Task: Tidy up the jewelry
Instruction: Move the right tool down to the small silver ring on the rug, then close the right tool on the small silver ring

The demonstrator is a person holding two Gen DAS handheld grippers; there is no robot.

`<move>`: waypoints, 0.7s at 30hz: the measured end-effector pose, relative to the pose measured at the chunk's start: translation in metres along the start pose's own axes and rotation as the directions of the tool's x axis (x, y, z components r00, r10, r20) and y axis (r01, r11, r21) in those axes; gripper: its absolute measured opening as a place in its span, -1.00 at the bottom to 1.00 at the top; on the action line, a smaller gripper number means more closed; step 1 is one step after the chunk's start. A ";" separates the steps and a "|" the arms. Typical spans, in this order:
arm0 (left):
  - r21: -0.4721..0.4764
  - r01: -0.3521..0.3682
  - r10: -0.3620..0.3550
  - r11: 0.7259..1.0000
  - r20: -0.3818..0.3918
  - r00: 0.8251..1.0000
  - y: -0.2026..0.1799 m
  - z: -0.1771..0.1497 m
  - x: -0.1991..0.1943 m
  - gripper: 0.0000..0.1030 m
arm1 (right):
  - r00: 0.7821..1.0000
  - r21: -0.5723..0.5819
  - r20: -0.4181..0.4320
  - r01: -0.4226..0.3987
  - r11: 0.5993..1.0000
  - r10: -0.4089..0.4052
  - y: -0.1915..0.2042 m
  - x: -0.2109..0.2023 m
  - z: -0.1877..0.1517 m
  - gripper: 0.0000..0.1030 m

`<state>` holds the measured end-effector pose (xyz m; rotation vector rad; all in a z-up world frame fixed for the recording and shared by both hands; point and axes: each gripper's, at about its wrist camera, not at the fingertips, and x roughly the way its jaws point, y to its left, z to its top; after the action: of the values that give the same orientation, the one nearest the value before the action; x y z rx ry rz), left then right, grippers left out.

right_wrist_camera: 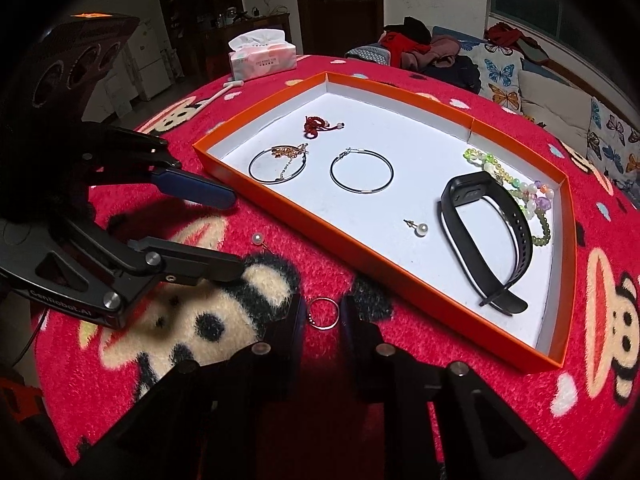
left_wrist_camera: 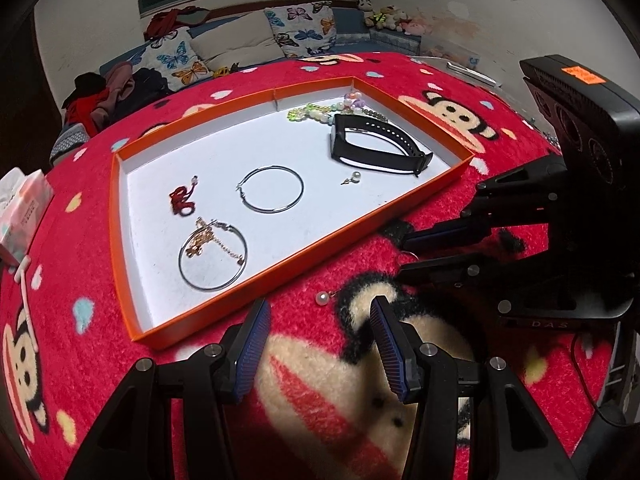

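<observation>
While most pieces already lie in the tray (right_wrist_camera: 558, 268), a ring (right_wrist_camera: 324, 312) and a pearl earring (left_wrist_camera: 322, 299) remain on the desk. Right gripper (right_wrist_camera: 322, 312) fingers nearly clenched around the ring, grasp uncertain; left gripper (left_wrist_camera: 318, 330) released near the earring.

- Your table cover (right_wrist_camera: 400, 360) is fuzzy red cloth, deep pile, totally matt, with cartoon monkeys printed on it.
- The tray (right_wrist_camera: 420, 280) looks like card: smooth orange walls, flat white floor with a few scuffs.
- The two hoop earrings (right_wrist_camera: 361, 171) are thin shiny metal wire, silvery.
- The small ring (right_wrist_camera: 325, 313) on the cloth is polished metal too, and glints.
- The pearl stud (left_wrist_camera: 321, 299) is glossy and smooth.
- The black band (right_wrist_camera: 496, 236) reads as matt rubbery plastic.
- The bead strand (right_wrist_camera: 532, 196) is translucent and glassy-looking.
- Your left gripper (left_wrist_camera: 318, 334) has ribbed blue pads (left_wrist_camera: 252, 344) on matt black plastic, with bright metal bolts.
- The tissue pack (right_wrist_camera: 262, 58) is a soft plastic wrap, paper poking out.
</observation>
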<state>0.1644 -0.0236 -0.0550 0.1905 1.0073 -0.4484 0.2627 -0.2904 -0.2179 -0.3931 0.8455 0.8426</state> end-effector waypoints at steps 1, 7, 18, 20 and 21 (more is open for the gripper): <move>0.010 0.000 0.000 1.000 0.002 1.000 -0.001 0.001 0.001 0.06 | 1.000 0.003 0.001 -0.002 1.000 0.002 -0.001 0.000 0.000 -0.61; 0.056 0.008 -0.008 0.998 0.003 1.000 -0.008 0.005 0.008 -0.17 | 1.000 0.021 0.006 -0.015 1.000 0.014 -0.005 -0.005 -0.002 -0.61; 0.084 0.039 -0.038 0.996 -0.008 0.999 -0.004 0.006 0.016 -0.43 | 1.000 0.021 0.010 -0.029 0.999 0.029 -0.006 -0.007 -0.002 -0.61; 0.091 0.039 -0.038 0.995 -0.009 0.999 -0.005 0.005 0.016 -0.46 | 1.000 0.024 0.009 -0.030 0.999 0.030 -0.007 -0.007 -0.003 -0.61; 0.095 0.038 -0.037 0.995 -0.009 0.999 -0.006 0.004 0.015 -0.50 | 1.000 0.025 0.008 -0.030 0.999 0.030 -0.007 -0.007 -0.003 -0.61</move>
<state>0.1721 -0.0341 -0.0657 0.2592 0.9988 -0.5309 0.2641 -0.2997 -0.2145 -0.3557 0.8557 0.8602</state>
